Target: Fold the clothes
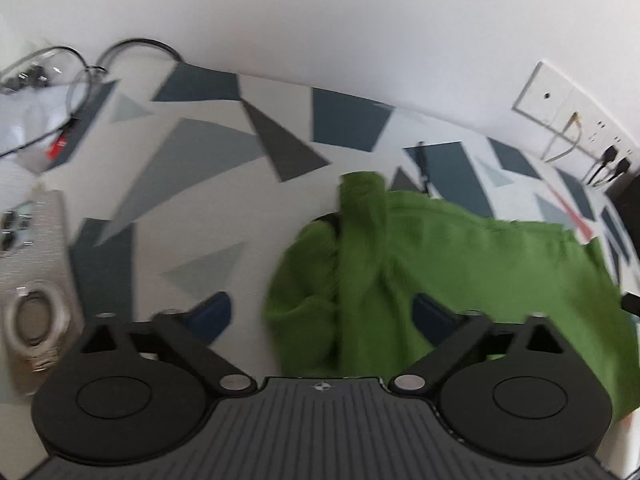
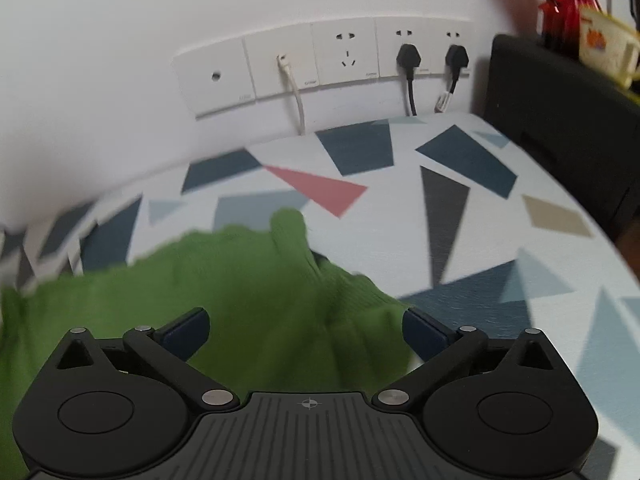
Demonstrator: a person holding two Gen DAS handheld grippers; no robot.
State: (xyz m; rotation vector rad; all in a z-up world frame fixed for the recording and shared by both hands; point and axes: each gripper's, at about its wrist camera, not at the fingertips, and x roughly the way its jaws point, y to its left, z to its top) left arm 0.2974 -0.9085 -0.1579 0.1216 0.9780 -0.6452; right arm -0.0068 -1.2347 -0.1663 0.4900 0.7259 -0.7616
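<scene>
My left gripper spread wide, green garment bunched on the patterned table between its fingers, my right gripper spread wide over the same cloth, sockets behind

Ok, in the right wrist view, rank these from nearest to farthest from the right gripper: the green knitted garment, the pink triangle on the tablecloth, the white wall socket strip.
1. Green knitted garment: between the open fingers of the right gripper.
2. Pink triangle: printed on the tablecloth, just beyond the garment.
3. White wall socket strip: on the wall, past the table's edge.
</scene>
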